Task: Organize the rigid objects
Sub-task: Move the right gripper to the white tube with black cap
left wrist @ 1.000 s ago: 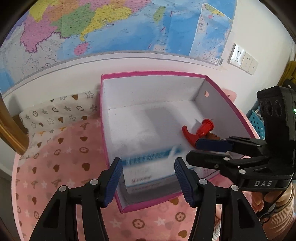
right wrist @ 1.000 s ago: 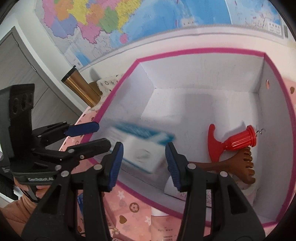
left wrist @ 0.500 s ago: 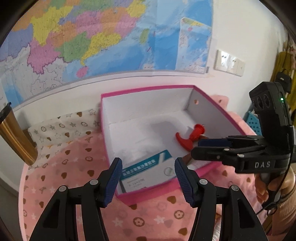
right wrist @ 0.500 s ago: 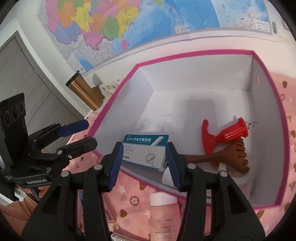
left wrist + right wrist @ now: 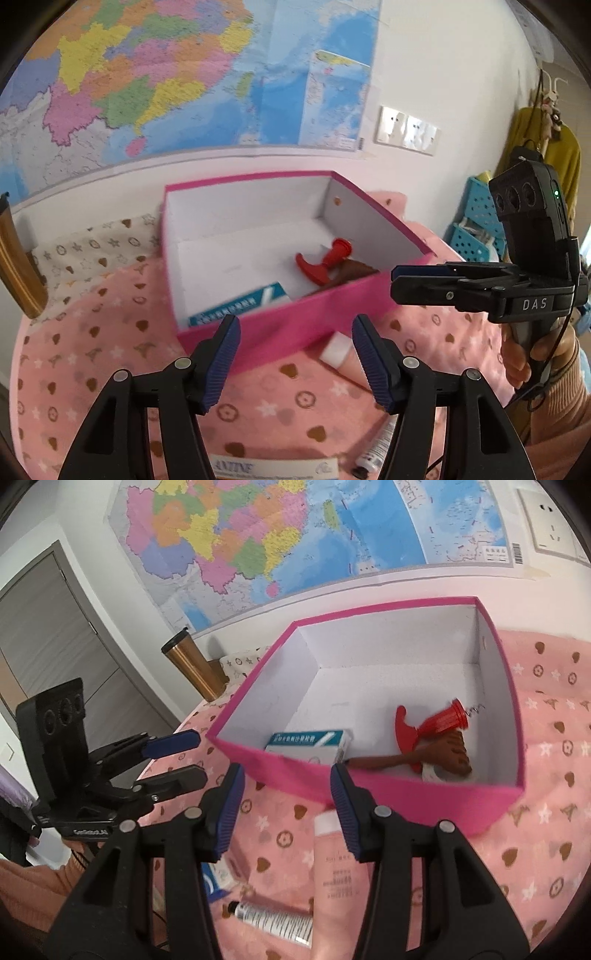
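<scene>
A pink box with white inside (image 5: 280, 328) (image 5: 388, 786) stands on the pink patterned cloth. In it lie a white-and-teal medicine carton (image 5: 240, 304) (image 5: 310, 744), a red corkscrew (image 5: 325, 258) (image 5: 428, 725) and a brown wooden scratcher (image 5: 424, 758). My left gripper (image 5: 295, 360) is open and empty, in front of the box's near wall. My right gripper (image 5: 286, 808) is open and empty, also short of the box. Each gripper shows in the other's view: the right (image 5: 424, 282), the left (image 5: 181, 757).
On the cloth in front of the box lie a pink tube (image 5: 340, 871) (image 5: 340, 350), a silver-printed tube (image 5: 273, 921) (image 5: 376, 450) and a blue-white carton (image 5: 218, 882) (image 5: 273, 469). A gold tumbler (image 5: 192, 668) stands at the left. A map hangs on the wall behind.
The medicine carton dropped into the box and now lies still there. Both grippers have pulled back and up from the box, so more cloth and the loose tubes show.
</scene>
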The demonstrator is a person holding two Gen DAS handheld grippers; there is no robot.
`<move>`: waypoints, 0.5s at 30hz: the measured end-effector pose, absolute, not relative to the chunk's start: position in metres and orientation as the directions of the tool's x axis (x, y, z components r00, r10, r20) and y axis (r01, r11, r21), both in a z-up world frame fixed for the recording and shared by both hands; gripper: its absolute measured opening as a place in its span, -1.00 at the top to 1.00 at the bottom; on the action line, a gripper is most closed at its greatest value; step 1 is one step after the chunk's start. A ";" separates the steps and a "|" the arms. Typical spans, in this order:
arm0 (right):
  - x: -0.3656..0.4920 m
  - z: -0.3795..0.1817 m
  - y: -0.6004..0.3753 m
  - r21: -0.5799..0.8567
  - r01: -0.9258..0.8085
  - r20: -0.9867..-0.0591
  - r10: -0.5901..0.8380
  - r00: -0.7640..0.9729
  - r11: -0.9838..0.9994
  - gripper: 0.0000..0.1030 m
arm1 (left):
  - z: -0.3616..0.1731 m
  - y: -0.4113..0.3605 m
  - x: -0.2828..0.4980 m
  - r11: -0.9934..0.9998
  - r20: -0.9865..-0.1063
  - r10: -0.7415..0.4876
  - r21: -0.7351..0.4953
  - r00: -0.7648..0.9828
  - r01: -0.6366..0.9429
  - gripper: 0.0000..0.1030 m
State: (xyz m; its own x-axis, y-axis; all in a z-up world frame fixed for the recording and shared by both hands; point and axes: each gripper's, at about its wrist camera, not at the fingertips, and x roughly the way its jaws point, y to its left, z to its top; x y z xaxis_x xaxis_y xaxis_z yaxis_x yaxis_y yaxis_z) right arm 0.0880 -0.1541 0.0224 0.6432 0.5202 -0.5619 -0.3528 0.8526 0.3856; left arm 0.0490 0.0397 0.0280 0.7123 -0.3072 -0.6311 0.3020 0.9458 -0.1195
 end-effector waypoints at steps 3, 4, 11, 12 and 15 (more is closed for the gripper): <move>0.077 0.018 -0.159 0.382 -0.343 -0.569 0.511 0.645 0.858 0.02 | 0.019 0.033 0.046 0.938 -0.645 -0.327 -0.134 0.690 0.319 -0.25; 0.073 0.015 -0.160 0.386 -0.337 -0.571 0.509 0.644 0.859 0.02 | 0.016 0.031 0.045 0.937 -0.650 -0.331 -0.138 0.684 0.322 -0.25; 0.051 -0.010 -0.167 0.390 -0.297 -0.619 0.486 0.617 0.872 0.02 | -0.008 0.015 0.045 0.932 -0.697 -0.334 -0.142 0.635 0.334 -0.25; 0.049 -0.013 -0.168 0.395 -0.290 -0.623 0.486 0.613 0.872 0.02 | -0.011 0.014 0.045 0.931 -0.701 -0.336 -0.147 0.629 0.334 -0.25; 0.042 -0.024 -0.173 0.408 -0.261 -0.637 0.477 0.606 0.875 0.02 | -0.016 0.010 0.045 0.931 -0.710 -0.336 -0.153 0.618 0.331 -0.25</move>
State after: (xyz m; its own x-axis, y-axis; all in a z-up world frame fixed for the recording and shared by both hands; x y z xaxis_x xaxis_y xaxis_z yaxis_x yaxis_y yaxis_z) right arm 0.0422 -0.1725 -0.0243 0.6057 0.4773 -0.6367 -0.2607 0.8750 0.4080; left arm 0.0448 0.0102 -0.0163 0.6184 -0.3361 -0.7104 0.3307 0.9313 -0.1527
